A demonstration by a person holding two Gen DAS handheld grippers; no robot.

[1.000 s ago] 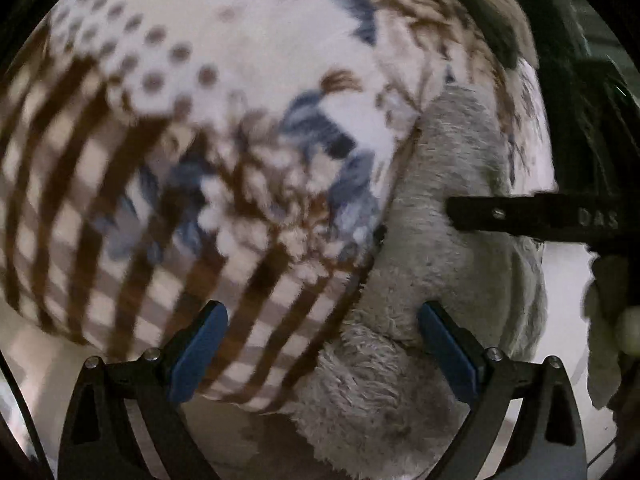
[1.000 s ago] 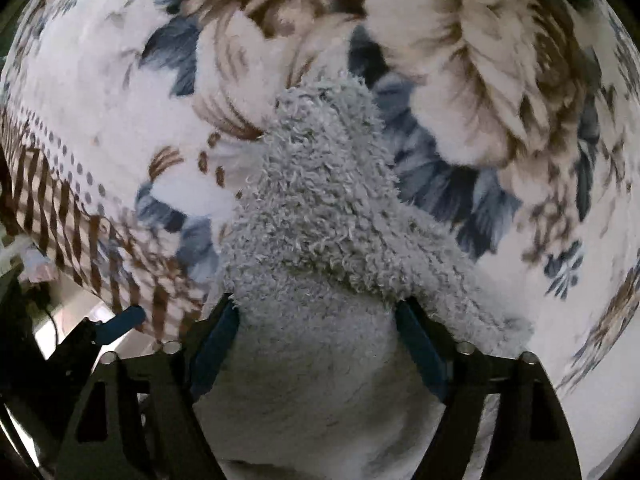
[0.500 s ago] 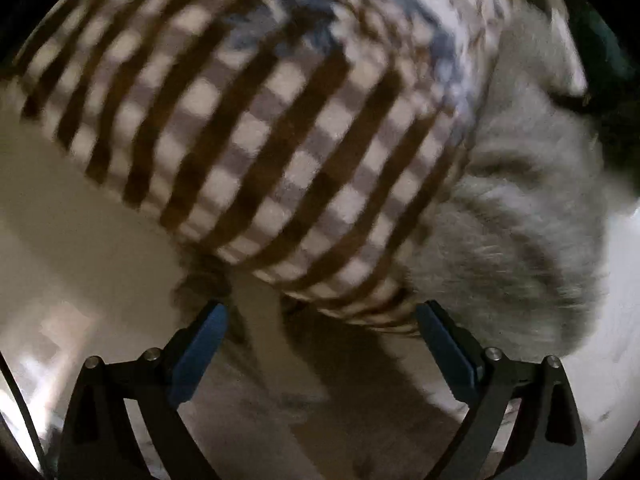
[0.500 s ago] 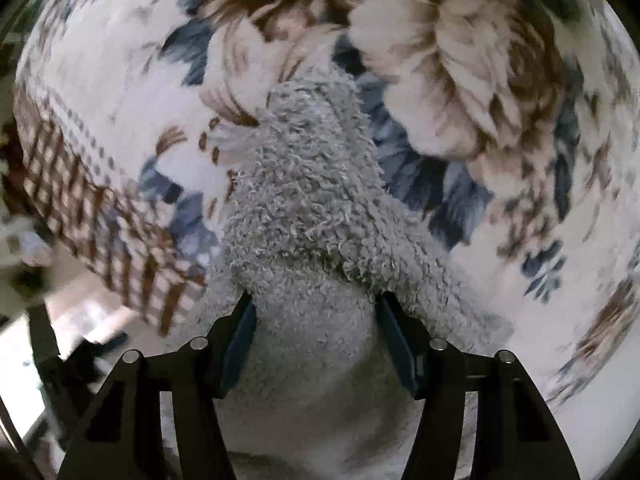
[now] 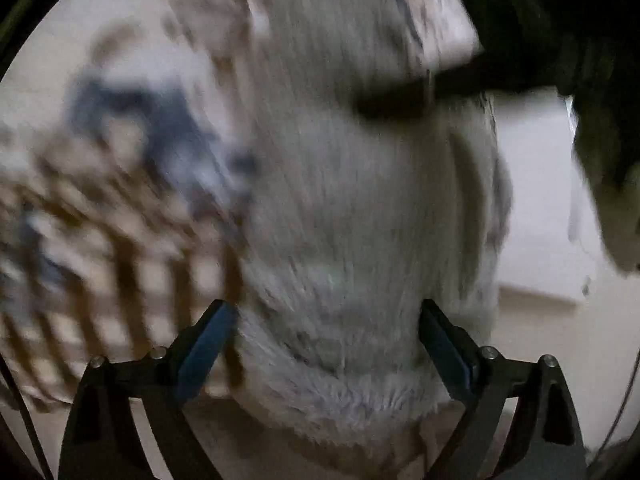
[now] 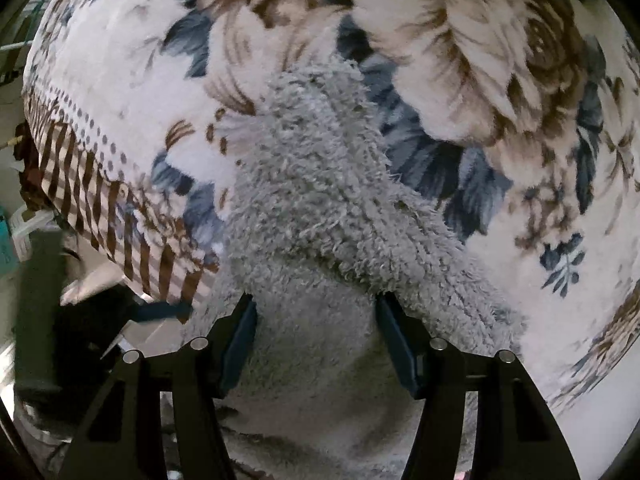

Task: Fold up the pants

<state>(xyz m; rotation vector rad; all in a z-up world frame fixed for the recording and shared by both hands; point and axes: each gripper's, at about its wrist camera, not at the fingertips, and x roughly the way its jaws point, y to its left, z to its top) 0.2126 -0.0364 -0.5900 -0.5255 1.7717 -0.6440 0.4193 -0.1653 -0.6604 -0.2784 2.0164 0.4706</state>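
One grey pants (image 6: pixel 316 200) leg runs lengthwise away from right gripper (image 6: pixel 316 340).

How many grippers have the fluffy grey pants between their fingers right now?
2: left gripper at the blurred fluffy grey pants, right gripper on the same fabric above the floral blanket.

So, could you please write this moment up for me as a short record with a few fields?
garment: fluffy grey pants, bunched, lying on the blanket
surface: floral fleece blanket with a brown striped border
right tool: fingers partly closed, pressed into the grey fabric on both sides
left tool: fingers wide apart, grey fabric between them, contact unclear
left view quality: heavily motion-blurred
fold status: not neatly folded yet
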